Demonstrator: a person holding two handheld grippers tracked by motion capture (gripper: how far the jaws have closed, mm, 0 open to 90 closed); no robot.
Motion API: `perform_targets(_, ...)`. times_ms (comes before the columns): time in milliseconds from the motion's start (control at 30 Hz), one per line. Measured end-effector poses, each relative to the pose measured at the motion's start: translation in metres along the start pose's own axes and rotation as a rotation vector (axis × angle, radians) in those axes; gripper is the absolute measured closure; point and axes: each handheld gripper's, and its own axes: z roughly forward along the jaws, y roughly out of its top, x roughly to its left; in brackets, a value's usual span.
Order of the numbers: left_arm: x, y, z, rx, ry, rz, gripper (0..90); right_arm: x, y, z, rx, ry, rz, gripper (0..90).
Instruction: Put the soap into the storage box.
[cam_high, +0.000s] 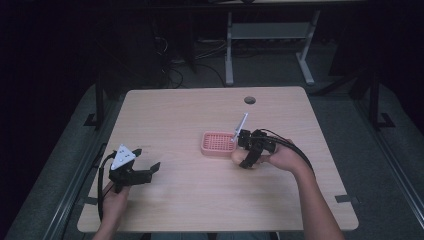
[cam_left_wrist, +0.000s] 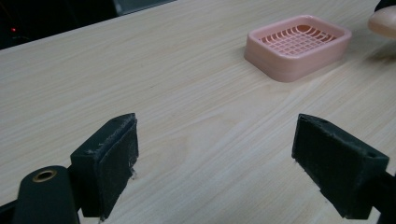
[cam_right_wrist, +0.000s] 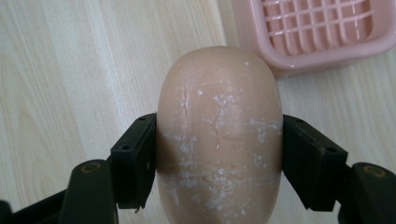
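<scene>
Right gripper (cam_right_wrist: 219, 158): jaws clamped on both flanks of a tan oval soap bar (cam_right_wrist: 219, 135), surface flecked white, long axis running toward 12 o'clock in its view. Pink slotted soap dish (cam_right_wrist: 322, 32) lies at 1 o'clock, just beyond. Left gripper (cam_left_wrist: 215, 163): jaws wide apart, nothing between them, over the wooden table (cam_high: 190, 195).

my left claw (cam_high: 150, 169) is black, with a pale grey three-cornered plate (cam_high: 123, 156) on top at about 11 o'clock of its body and a black cable (cam_high: 102, 186) looping back at 7 o'clock. its two jaws are blocky, faced with dark worn foam pads (cam_left_wrist: 116, 163), with a brass-ringed hole (cam_left_wrist: 45, 176) at the base. my right claw (cam_high: 246, 161) is black too, with a black cable (cam_high: 297, 150) trailing at 3 o'clock. both my forearms are bare of sleeves.
</scene>
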Motion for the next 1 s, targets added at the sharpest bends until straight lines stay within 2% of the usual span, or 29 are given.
perform_targets(767,0.001,0.000,-0.001,-0.001,0.002,0.000,14.3,-0.009,0.024,-0.001,0.016,0.001,-0.032,31.5)
perform_targets(967,0.000,0.000,0.000,-0.002,0.001,-0.002,14.3,-0.014,0.032,-0.003,0.010,0.001,-0.035,31.5)
perform_targets(1000,0.000,0.000,0.000,-0.002,0.001,-0.002,14.3,-0.015,0.034,-0.003,-0.007,0.008,-0.034,31.5)
